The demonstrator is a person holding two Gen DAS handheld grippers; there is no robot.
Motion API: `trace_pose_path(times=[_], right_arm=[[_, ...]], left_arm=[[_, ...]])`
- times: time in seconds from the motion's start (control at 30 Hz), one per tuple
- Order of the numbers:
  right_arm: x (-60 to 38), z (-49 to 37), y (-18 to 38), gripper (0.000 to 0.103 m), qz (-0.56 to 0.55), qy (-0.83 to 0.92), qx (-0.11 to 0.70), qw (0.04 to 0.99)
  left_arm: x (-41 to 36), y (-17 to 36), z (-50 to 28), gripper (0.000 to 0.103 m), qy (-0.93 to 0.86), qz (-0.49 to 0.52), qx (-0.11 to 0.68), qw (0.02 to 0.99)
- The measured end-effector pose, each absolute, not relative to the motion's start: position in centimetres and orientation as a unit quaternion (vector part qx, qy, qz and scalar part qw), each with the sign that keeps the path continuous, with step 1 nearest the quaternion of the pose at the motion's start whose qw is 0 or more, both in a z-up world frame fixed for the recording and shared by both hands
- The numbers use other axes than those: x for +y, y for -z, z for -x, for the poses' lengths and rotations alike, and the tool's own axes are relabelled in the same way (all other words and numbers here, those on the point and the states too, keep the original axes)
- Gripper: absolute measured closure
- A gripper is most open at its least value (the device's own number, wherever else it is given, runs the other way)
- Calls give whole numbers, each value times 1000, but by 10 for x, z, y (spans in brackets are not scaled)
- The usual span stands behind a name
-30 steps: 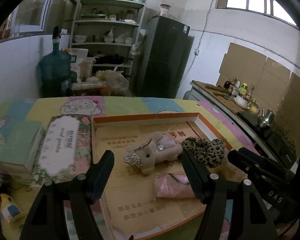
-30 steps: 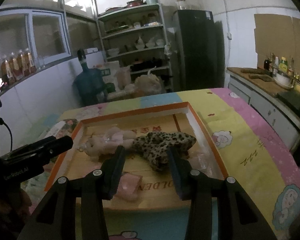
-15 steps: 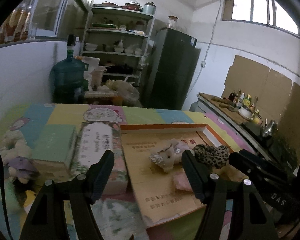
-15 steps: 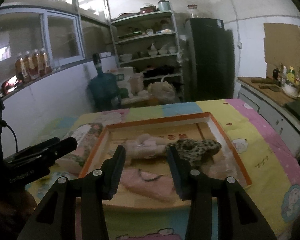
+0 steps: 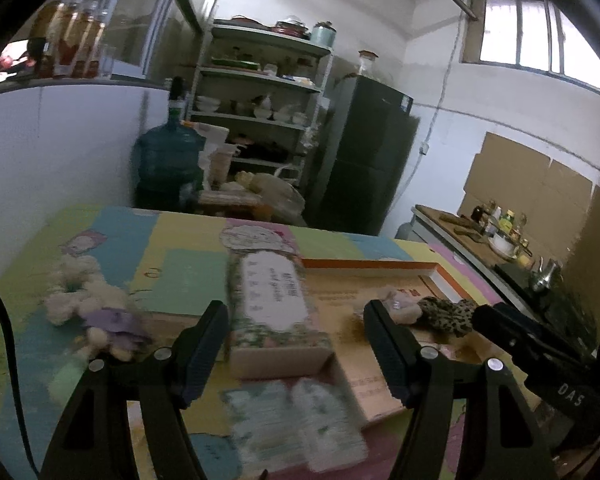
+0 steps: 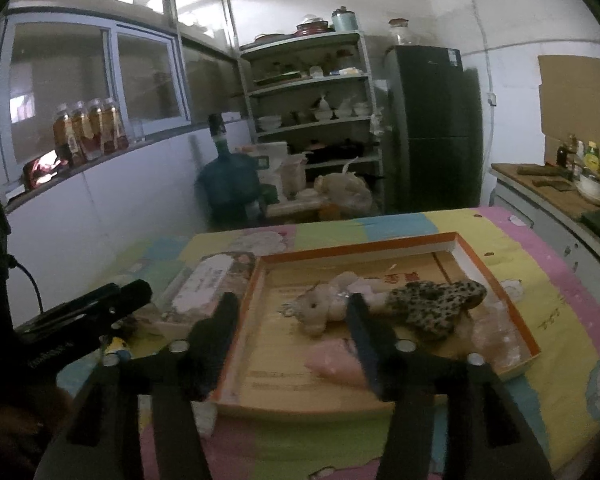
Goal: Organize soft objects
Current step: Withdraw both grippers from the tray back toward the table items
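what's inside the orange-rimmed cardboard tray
Inside the tray: a beige plush toy, a leopard-print soft item overlapping its end, a pink soft piece nearer, partly hidden by the right tool's finger, and something clear by the right wall, unclear.

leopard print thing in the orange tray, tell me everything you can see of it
The leopard print soft item is limp fabric, tan with dark spots, crumpled into an irregular lump with one lobe stretching toward the tray's right wall. It lies flat on the cardboard floor in the right half of the tray. Its left end touches or overlaps the beige plush toy; which, I cannot tell. Neither gripper touches it. What kind of item it is cannot be told.
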State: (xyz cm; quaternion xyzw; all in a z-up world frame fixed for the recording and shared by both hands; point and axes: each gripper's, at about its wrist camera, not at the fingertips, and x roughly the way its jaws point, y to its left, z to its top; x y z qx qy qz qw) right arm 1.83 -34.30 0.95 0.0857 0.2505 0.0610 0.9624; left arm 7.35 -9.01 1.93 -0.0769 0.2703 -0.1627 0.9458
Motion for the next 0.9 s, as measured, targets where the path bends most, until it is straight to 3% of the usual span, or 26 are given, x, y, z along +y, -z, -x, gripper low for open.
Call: trace_pose_path(times=[0.9], right_arm=[[-234,-35,-8,43,-60,-123,267,954]], left_arm=[[49,-2,-58,32,80,119,264,954]])
